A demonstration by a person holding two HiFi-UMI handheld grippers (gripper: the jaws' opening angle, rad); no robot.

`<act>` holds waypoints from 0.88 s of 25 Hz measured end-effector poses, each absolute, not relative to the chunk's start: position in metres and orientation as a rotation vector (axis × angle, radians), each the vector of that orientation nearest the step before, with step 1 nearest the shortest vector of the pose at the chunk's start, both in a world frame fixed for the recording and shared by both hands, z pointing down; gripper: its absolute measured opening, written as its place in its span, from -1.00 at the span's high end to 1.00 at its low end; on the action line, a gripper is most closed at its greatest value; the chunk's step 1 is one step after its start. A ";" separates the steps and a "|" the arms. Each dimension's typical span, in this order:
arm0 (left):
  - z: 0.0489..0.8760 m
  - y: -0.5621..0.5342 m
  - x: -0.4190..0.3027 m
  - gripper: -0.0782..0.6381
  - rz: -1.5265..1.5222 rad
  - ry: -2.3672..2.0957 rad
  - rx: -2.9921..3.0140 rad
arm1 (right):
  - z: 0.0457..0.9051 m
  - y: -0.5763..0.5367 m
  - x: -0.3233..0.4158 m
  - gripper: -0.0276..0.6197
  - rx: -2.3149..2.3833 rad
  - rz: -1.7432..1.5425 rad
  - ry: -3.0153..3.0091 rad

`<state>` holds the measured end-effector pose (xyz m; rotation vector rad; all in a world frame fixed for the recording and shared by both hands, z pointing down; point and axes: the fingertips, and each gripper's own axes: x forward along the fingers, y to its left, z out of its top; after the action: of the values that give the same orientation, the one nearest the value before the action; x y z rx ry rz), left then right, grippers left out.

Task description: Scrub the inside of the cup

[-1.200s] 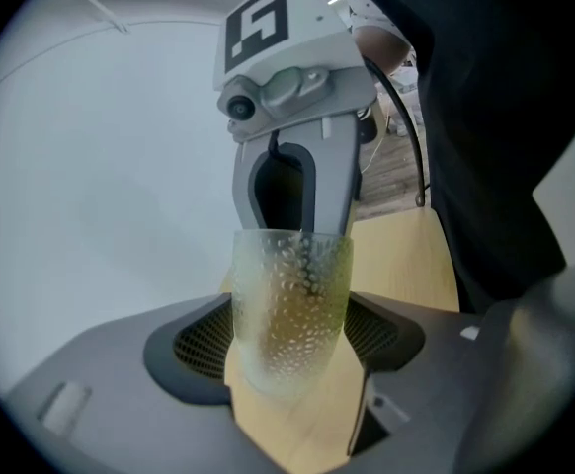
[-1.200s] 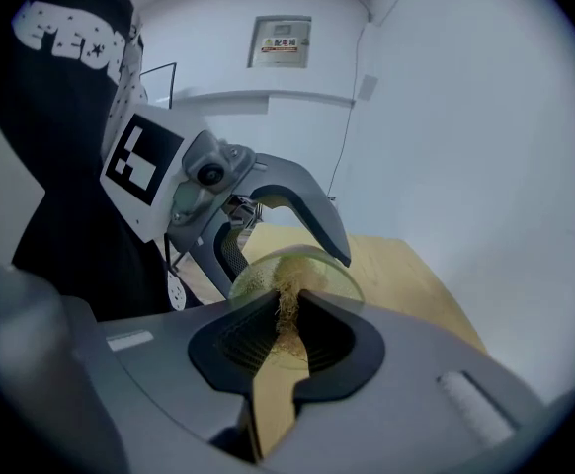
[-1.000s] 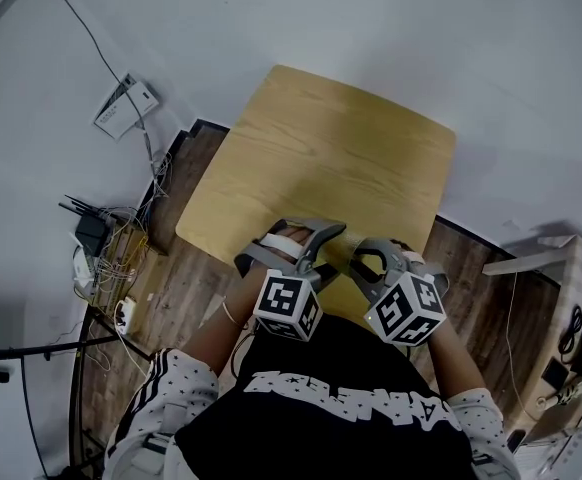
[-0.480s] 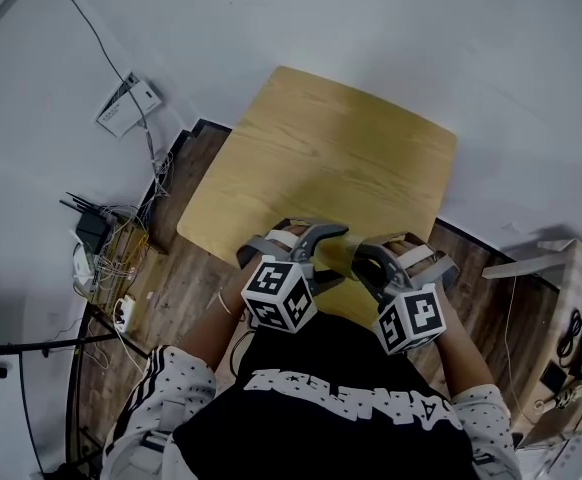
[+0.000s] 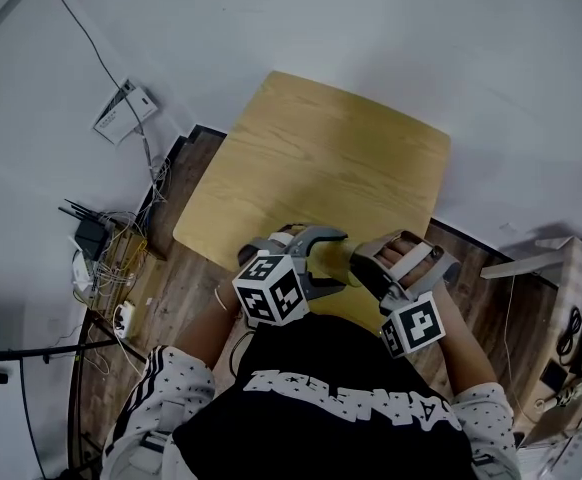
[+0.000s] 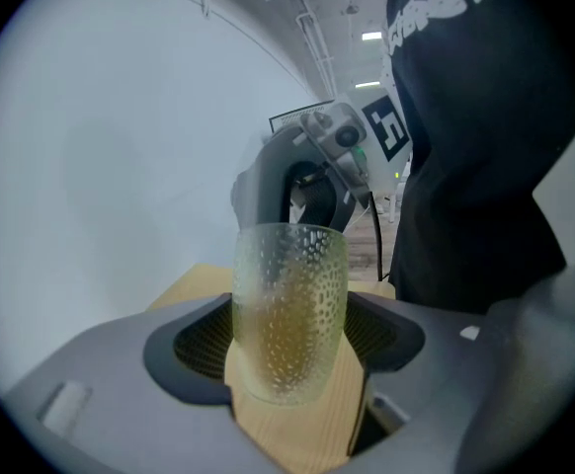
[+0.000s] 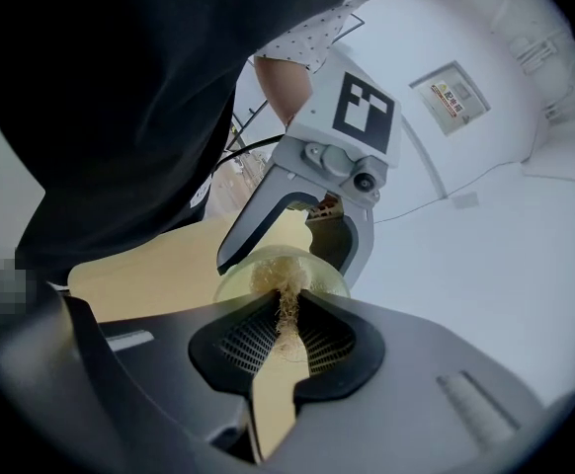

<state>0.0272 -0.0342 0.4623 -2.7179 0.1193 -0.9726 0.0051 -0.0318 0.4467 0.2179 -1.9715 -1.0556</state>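
A: Left gripper (image 5: 329, 258) — state?

B: Its jaws are clamped on the cup (image 6: 289, 309), with one dark ribbed pad pressed to each side of the wall. The cup is a clear glass tumbler that narrows a little toward its base. Its outer surface is covered in small dimples, and it shows a yellowish tint.

A: Where is the cup?

B: It is held at the near edge of the table (image 5: 321, 158), close against the person's black shirt (image 5: 351, 388). The table top is pale wood with visible grain and rounded corners. I cannot tell whether the glass touches the wood.

A: Right gripper (image 7: 287, 324)?

B: Its jaws are drawn together on a scrubber (image 7: 284, 270) — straw-coloured, made of coarse tangled fibres. A thin neck of fibre is pinched between the ribbed pads. The bulkier wad sits inside the round mouth of the cup, and that mouth is turned toward this gripper.

A: How do the two grippers stand to each other?

B: They meet tip to tip across the cup. Both bodies are smooth grey moulded plastic. The left gripper's curved fingers flank the glass just beyond the right gripper's pads.
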 end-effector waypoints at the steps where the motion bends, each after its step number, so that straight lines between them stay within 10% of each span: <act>1: 0.462 -0.033 0.028 -0.20 -0.962 0.103 -2.737 | 0.446 -0.031 0.006 0.72 0.212 -1.080 -1.960; 22: 0.461 -0.047 0.031 -0.20 -0.970 0.205 -2.582 | 0.451 -0.046 0.012 0.72 0.437 -0.595 -2.174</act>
<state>0.0314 -0.0474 0.4614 -2.5822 0.2048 -0.9700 0.0122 -0.0463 0.4508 0.4366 -2.1741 -0.5953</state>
